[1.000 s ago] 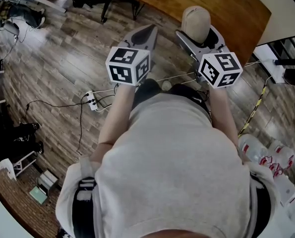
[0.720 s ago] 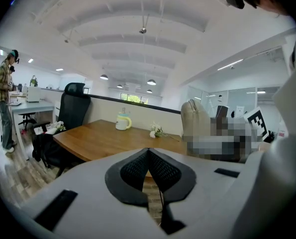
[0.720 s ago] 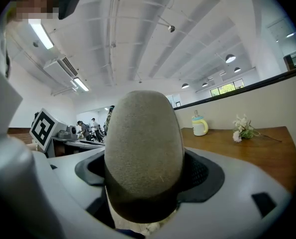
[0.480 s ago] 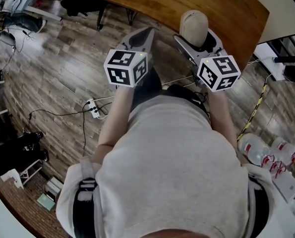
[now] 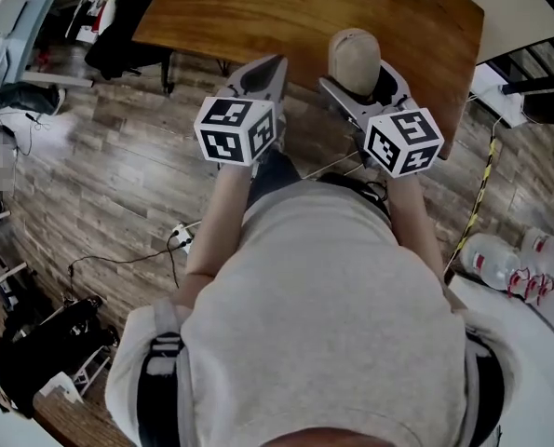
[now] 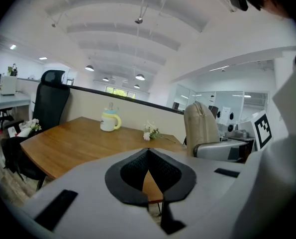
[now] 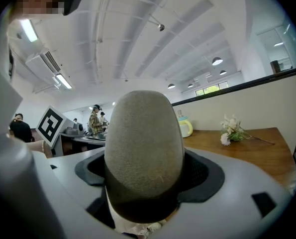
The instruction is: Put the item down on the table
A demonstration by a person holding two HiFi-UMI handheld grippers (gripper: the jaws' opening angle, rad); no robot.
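At wooden table edge, right claw grasping beige pouch, left claw clenched empty, mug only in gripper views.

The pouch is a plain sandy beige against the pale grey right tongs with their black ribbed pads, and the left tongs share that grey and black (the left cube and right cube are white with black square markers). The tabletop is warm honey-brown wood, the floor greyer brown planks. The cup is white with a yellow handle and a pale blue lid.
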